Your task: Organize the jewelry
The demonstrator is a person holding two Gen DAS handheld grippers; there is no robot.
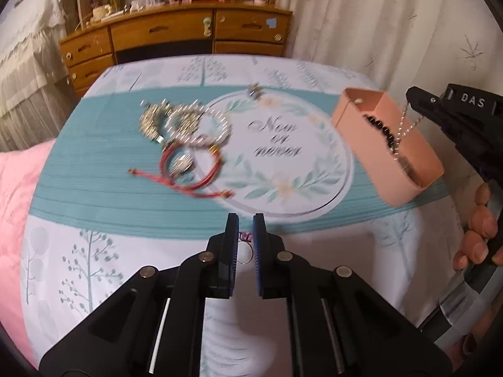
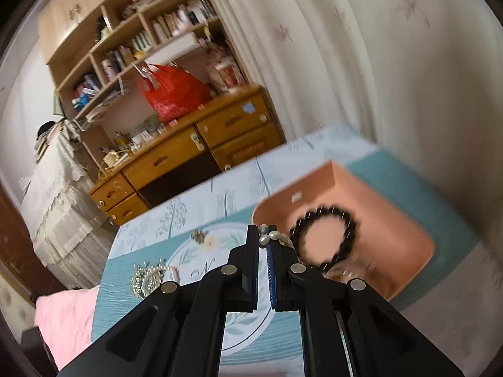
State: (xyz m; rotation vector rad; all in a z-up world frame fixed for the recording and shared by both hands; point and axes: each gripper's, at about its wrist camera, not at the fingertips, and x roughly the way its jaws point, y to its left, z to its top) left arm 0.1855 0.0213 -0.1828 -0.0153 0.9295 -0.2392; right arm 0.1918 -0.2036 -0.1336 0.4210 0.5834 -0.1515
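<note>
My left gripper (image 1: 245, 224) is shut on a thin ring (image 1: 244, 253) with a small purple stone, held low over the table. A pile of gold and pearl jewelry (image 1: 176, 119) and a red cord bracelet (image 1: 188, 169) lie left of centre on the tablecloth. My right gripper (image 2: 262, 235), also in the left wrist view (image 1: 415, 97), is shut on a pearl and chain necklace (image 2: 272, 237) that hangs into the pink box (image 1: 361, 132). In the right wrist view the pink box (image 2: 377, 207) holds a black bead bracelet (image 2: 323, 238).
The table wears a white and teal cloth with a round "Now or never" print (image 1: 273, 141). A small brooch (image 1: 256, 91) lies at its far side. A wooden desk (image 1: 176, 37), a curtain (image 1: 393, 15) and a pink blanket (image 1: 15, 188) surround the table.
</note>
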